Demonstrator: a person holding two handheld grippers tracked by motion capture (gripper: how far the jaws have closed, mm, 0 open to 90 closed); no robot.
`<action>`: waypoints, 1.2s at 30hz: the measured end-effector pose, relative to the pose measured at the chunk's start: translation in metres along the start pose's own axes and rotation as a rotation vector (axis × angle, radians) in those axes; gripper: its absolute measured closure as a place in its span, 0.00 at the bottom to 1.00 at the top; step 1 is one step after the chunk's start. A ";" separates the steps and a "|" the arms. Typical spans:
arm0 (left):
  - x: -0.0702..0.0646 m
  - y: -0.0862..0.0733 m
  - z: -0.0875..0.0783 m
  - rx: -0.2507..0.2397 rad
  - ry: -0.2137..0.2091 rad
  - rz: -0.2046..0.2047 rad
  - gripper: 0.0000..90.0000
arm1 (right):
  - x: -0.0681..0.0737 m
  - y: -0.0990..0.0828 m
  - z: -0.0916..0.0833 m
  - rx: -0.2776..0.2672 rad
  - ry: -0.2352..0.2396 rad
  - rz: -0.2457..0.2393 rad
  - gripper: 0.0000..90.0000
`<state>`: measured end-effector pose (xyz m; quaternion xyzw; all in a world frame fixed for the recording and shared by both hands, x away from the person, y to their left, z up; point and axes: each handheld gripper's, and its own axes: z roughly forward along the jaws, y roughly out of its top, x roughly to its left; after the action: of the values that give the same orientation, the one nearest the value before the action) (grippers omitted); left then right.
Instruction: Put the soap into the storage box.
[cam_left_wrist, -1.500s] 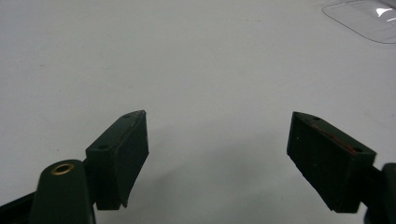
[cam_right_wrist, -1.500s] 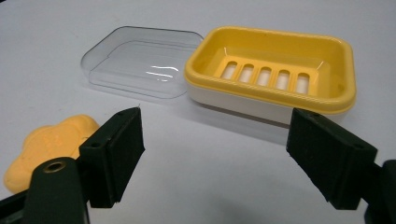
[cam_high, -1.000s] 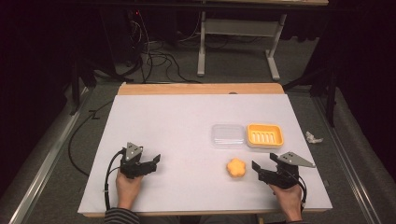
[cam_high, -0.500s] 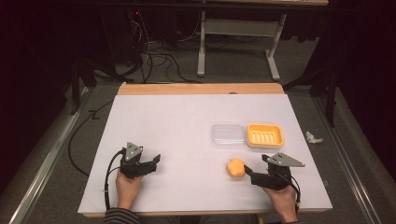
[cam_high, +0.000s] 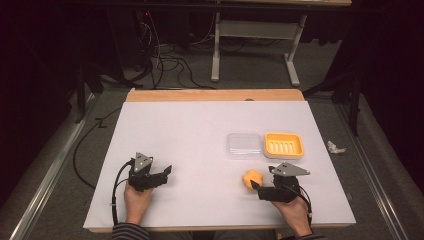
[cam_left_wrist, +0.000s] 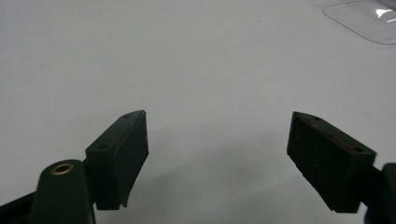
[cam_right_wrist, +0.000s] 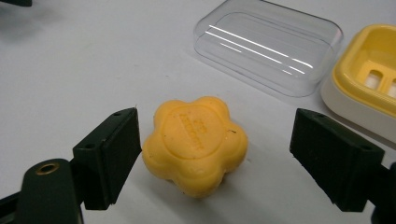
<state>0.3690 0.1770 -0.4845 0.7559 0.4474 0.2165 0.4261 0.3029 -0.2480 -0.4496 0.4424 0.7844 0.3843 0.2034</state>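
Note:
An orange, flower-shaped soap bar (cam_high: 251, 178) (cam_right_wrist: 195, 144) lies on the white table (cam_high: 200, 130), front right. My right gripper (cam_high: 256, 185) (cam_right_wrist: 217, 140) is open, its two jaws standing either side of the soap with a gap on each side. Just beyond the soap a clear plastic lid (cam_high: 243, 145) (cam_right_wrist: 268, 49) lies beside a yellow soap dish (cam_high: 283, 145) (cam_right_wrist: 369, 81). My left gripper (cam_high: 166, 172) (cam_left_wrist: 217, 135) rests at the front left, open, with bare table between its jaws.
The clear lid's corner (cam_left_wrist: 364, 18) lies far ahead of the left gripper. A crumpled white scrap (cam_high: 336, 147) lies on the floor off the table's right edge. A wooden strip (cam_high: 215, 95) borders the far edge.
My right gripper has moved left toward the soap, so its jaws now flank the bar. The left gripper and the soap have stayed put.

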 end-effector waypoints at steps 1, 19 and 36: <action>0.000 0.000 0.000 0.000 0.000 0.000 0.24 | 0.001 0.001 0.002 0.008 0.003 -0.007 0.18; 0.000 0.000 0.000 -0.002 -0.001 0.000 0.23 | 0.010 0.005 0.024 0.104 -0.028 -0.077 0.17; 0.000 0.000 0.000 -0.003 -0.001 0.000 0.23 | 0.014 0.003 0.034 0.161 -0.003 -0.109 0.22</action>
<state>0.3688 0.1769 -0.4845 0.7555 0.4469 0.2166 0.4274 0.3198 -0.2204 -0.4679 0.4146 0.8353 0.3075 0.1891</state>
